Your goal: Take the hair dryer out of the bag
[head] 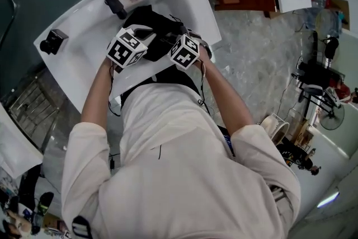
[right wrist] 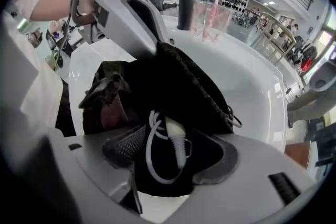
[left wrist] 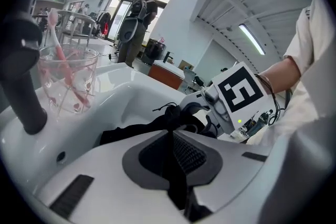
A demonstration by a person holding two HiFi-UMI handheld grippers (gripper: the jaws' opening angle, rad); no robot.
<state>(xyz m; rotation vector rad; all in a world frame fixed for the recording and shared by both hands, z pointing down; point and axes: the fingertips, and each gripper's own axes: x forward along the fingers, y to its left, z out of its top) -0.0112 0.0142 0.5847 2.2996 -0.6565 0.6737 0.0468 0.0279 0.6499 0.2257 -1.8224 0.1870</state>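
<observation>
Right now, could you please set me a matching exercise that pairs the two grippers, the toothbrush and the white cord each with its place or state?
Things:
1. left gripper
2. right gripper
3. pink toothbrush
4. white cord

Places or states:
A. stands in the clear cup
B. jaws wide apart over the mouth of the black bag
C. lies looped inside the black bag
D. shut on the fabric of the black bag

Pairs: 1-D, 2-B, 3-A, 4-C

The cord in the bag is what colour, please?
White; the cord shows best in the right gripper view.
</observation>
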